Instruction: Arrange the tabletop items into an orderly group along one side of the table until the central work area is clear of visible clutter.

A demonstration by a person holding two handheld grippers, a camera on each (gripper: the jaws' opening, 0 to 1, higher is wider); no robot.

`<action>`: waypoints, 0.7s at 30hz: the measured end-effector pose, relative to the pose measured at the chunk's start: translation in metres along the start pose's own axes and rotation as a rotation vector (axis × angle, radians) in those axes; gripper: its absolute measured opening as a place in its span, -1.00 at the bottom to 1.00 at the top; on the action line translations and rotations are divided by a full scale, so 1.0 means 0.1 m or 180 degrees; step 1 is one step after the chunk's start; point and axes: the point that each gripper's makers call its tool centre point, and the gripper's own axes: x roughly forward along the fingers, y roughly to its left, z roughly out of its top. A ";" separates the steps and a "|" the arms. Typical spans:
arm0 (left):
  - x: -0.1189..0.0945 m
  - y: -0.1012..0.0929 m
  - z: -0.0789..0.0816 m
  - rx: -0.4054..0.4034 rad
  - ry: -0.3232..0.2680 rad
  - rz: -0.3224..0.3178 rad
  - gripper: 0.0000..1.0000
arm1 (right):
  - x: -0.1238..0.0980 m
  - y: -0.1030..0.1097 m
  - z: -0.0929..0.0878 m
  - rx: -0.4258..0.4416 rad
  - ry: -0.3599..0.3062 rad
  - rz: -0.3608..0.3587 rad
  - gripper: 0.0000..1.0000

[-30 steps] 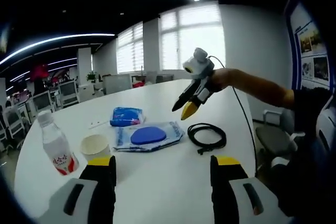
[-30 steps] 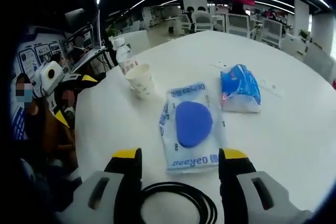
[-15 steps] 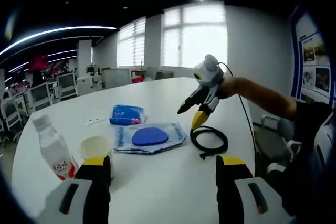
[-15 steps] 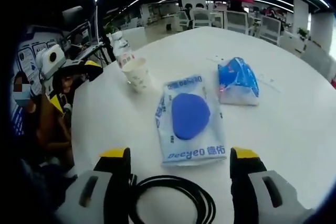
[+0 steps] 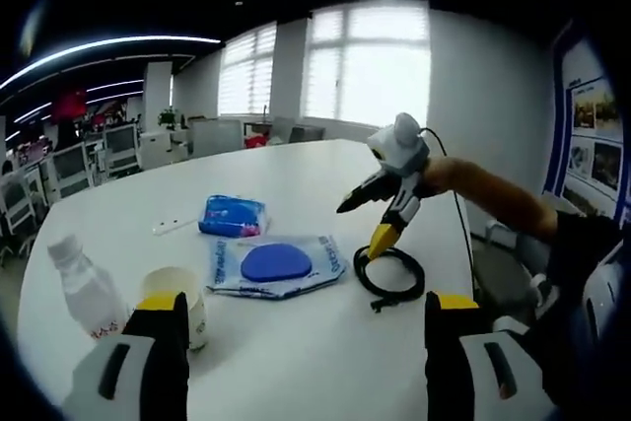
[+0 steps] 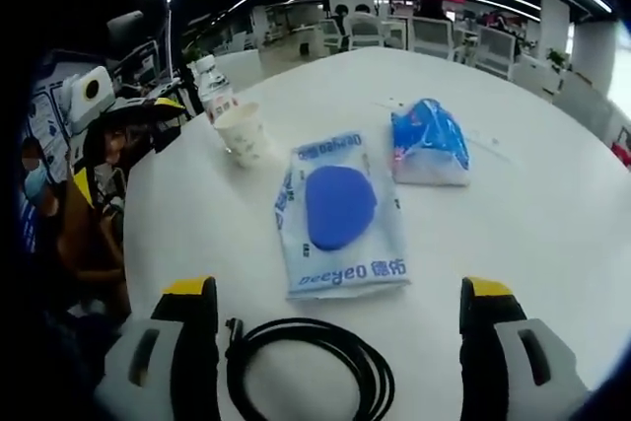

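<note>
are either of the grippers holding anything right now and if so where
Nothing is held. The right gripper is open above the black cable; the left gripper is open too, near the paper cup.

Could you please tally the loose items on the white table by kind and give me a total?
Water bottle: 1
Paper cup: 1
Wet-wipe pack with blue lid: 1
Blue tissue pack: 1
Coiled black cable: 1
Small white strip beyond the tissue pack: 1
Total: 6
</note>
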 end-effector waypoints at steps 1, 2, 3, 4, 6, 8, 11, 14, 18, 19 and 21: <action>0.01 0.00 0.02 0.0007 0.0012 -0.0011 0.99 | 0.00 0.01 -0.01 0.0000 0.0005 0.0010 1.00; 0.02 0.00 0.03 0.0003 0.0025 -0.0026 0.99 | 0.01 -0.01 0.00 0.0006 0.0011 0.0013 1.00; 0.03 0.00 0.03 -0.0005 0.0031 -0.0040 0.99 | 0.02 -0.02 0.00 0.0008 0.0013 0.0009 1.00; 0.04 -0.01 0.03 -0.0027 0.0042 -0.0058 0.99 | 0.02 -0.04 0.01 0.0011 0.0014 0.0009 1.00; 0.06 -0.02 0.03 -0.0037 0.0049 -0.0070 0.99 | 0.03 -0.04 0.01 0.0026 0.0007 0.0027 1.00; 0.07 0.00 0.02 -0.0044 0.0072 -0.0056 0.99 | 0.03 -0.05 0.01 0.0043 0.0000 0.0026 1.00; 0.08 0.02 0.00 -0.0033 0.0110 -0.0043 0.99 | 0.03 -0.06 0.01 0.0050 -0.0010 0.0033 0.99; 0.08 0.04 0.01 -0.0004 0.0129 -0.0034 0.99 | 0.02 -0.03 0.00 0.0073 -0.0026 0.0046 0.98; 0.10 0.04 0.01 0.0031 0.0166 -0.0035 0.99 | 0.02 0.01 -0.03 0.0072 -0.0039 0.0037 0.97; 0.11 0.05 0.02 0.0027 0.0173 -0.0037 0.99 | 0.02 0.01 -0.03 0.0081 -0.0055 0.0036 0.97; 0.13 0.05 0.02 0.0011 0.0199 -0.0073 0.99 | 0.03 0.02 -0.05 0.0072 -0.0030 0.0046 0.96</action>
